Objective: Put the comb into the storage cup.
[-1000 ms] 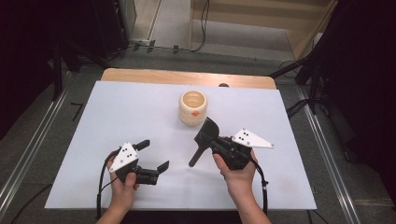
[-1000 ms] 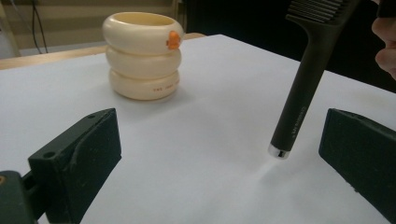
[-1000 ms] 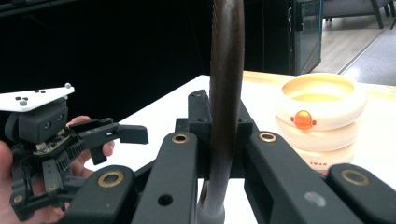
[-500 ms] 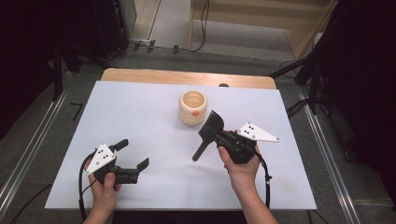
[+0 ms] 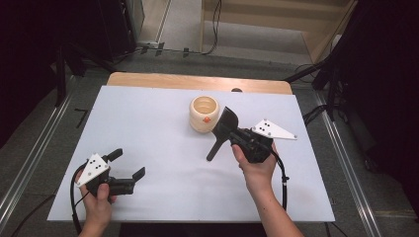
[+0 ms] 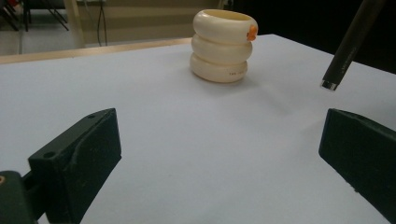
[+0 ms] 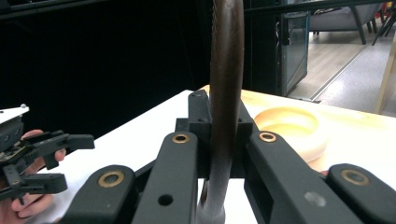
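Now I see right gripper [image 5: 228,129] clamped on black spatula [image 5: 223,129] beside cream ringed cup [image 5: 203,114]; left gripper [image 5: 129,165] jaws wide, empty.

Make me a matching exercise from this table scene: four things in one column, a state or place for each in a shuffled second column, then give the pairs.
1. left tool
2. right tool
3. cream ribbed cup
4. black spatula

A. stands upright on the white sheet, an orange spot on its side
B. jaws open, nothing between them
C. lifted off the table, handle slanting down
D. shut on the spatula

Pairs: 1-B, 2-D, 3-A, 4-C
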### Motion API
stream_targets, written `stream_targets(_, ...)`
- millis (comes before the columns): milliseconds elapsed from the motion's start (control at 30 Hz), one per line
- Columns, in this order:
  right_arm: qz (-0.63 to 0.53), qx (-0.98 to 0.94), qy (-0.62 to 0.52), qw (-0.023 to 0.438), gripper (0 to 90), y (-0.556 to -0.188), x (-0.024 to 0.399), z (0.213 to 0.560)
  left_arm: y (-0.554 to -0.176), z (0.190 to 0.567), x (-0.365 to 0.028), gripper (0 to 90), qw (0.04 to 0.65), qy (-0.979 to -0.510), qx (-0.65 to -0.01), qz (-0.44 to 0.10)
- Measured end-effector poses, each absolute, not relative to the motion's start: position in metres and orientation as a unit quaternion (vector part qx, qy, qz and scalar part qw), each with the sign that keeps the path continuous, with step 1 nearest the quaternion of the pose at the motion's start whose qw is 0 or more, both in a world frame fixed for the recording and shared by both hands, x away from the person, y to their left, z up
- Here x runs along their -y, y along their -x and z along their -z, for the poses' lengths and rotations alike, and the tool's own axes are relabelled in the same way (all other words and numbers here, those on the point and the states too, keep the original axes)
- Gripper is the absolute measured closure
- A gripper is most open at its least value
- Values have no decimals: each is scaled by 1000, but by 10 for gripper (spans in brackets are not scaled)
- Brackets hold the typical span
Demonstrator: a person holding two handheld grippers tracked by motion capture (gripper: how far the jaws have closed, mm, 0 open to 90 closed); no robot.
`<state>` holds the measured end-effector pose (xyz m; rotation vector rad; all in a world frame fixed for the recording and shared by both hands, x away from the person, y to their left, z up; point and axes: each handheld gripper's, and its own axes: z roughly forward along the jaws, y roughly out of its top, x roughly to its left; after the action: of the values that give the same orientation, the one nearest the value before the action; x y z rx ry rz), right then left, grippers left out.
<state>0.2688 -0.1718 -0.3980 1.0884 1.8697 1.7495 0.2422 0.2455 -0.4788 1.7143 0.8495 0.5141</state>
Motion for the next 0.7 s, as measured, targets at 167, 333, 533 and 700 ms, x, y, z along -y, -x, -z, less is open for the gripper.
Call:
stream_targets(167, -617, -662, -385, 182, 832, -274, 171, 395, -241, 479, -257, 0, 546, -720, -365, -224)
stream_targets(333, -617, -661, -387, 181, 832, -280, 171, 393, -239, 479, -267, 0, 540, -720, -371, -229)
stream_targets(533, -618, -660, -387, 182, 832, -286, 171, 390, -236, 481, -279, 0, 536, -719, -378, -231)
stream_targets(700, -618, -658, -390, 183, 832, -292, 172, 388, -235, 482, -287, 0, 535, -716, -383, -235)
